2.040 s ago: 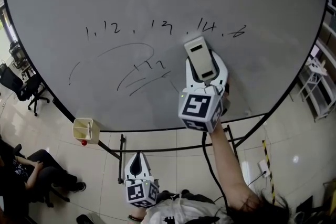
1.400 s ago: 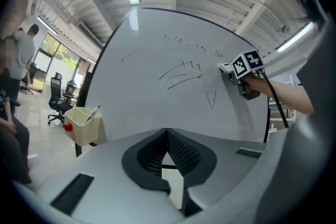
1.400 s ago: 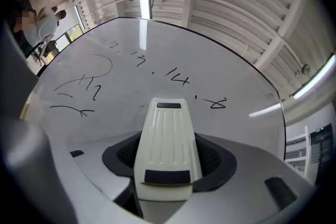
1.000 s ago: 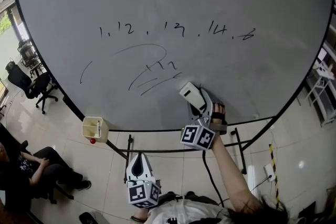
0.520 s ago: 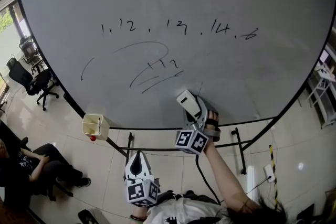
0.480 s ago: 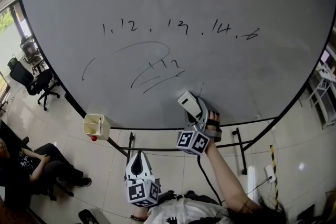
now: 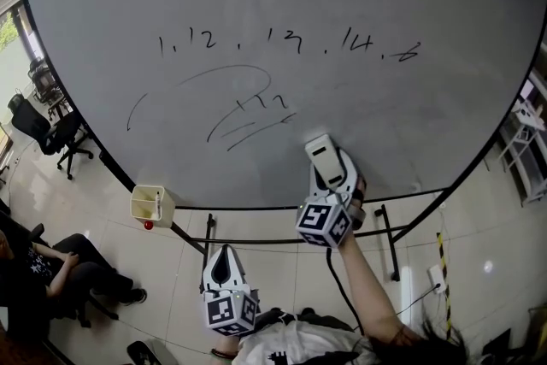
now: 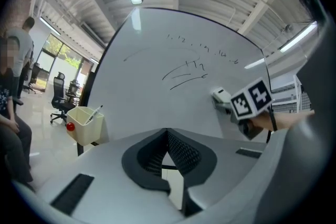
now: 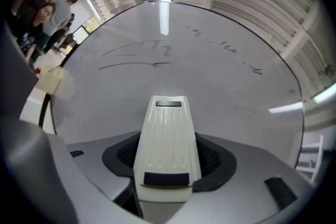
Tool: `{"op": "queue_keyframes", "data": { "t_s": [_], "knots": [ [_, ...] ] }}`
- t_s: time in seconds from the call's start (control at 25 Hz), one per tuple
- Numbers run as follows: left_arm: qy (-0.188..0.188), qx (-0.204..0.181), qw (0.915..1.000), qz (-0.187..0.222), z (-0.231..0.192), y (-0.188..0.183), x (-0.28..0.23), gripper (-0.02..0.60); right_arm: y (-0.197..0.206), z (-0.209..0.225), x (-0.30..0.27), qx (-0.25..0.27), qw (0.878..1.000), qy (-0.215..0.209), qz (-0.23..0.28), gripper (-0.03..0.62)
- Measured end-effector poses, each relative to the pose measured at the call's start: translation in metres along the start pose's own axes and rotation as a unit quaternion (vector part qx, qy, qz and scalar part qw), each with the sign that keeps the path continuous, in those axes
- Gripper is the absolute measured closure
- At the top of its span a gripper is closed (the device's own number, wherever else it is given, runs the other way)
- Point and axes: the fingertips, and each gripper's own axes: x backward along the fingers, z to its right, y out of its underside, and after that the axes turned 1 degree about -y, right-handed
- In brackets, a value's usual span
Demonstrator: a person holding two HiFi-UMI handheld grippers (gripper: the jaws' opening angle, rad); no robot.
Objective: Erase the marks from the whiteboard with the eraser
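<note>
In the head view, the whiteboard (image 7: 385,4) carries a row of handwritten numbers (image 7: 282,43) and, below it, a looping scribble (image 7: 244,111). The right gripper (image 7: 332,184) holds the white eraser (image 7: 326,160) in front of the lower part of the board, below and to the right of the scribble; I cannot tell if the eraser touches the surface. The left gripper (image 7: 224,259) hangs low, under the board's bottom edge and apart from it. A yellow pen box (image 7: 151,205) hangs at the board's lower left edge. In the left gripper view, the two jaws are pressed together with nothing between them. In the right gripper view, the jaws pinch the eraser from both sides, and its far end points at the board.
</note>
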Motion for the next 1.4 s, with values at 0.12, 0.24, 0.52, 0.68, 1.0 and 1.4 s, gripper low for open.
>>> {"op": "queue_keyframes", "data": {
  "t_s": [0.12, 0.24, 0.52, 0.68, 1.0, 1.4],
  "knots": [
    [0.006, -0.001, 1.0000, 0.004, 0.005, -0.004, -0.001, 0.588, 0.031, -0.052, -0.001, 0.111, 0.993, -0.046, -0.019, 0.313],
    [0.003, -0.003, 1.0000, 0.005, 0.000, -0.006, 0.000, 0.588, 0.021, 0.003, -0.002, 0.102, 0.995, 0.007, -0.010, 0.313],
    [-0.004, 0.002, 1.0000, -0.001, -0.007, 0.000, 0.000, 0.588, 0.013, 0.060, 0.001, -0.044, 0.997, 0.064, -0.005, 0.316],
    [0.000, 0.004, 1.0000, 0.002, -0.003, -0.002, -0.001, 0.588, 0.045, -0.037, -0.001, 0.069, 0.996, -0.030, -0.050, 0.316],
    [-0.010, 0.003, 0.9999, -0.001, -0.012, -0.001, 0.003, 0.588, 0.044, 0.089, 0.006, -0.065, 0.992, 0.095, -0.045, 0.316],
    [-0.004, 0.004, 1.0000, 0.000, -0.003, -0.001, 0.005, 0.588, 0.031, -0.075, -0.002, 0.100, 0.991, -0.076, -0.044, 0.316]
  ]
}}
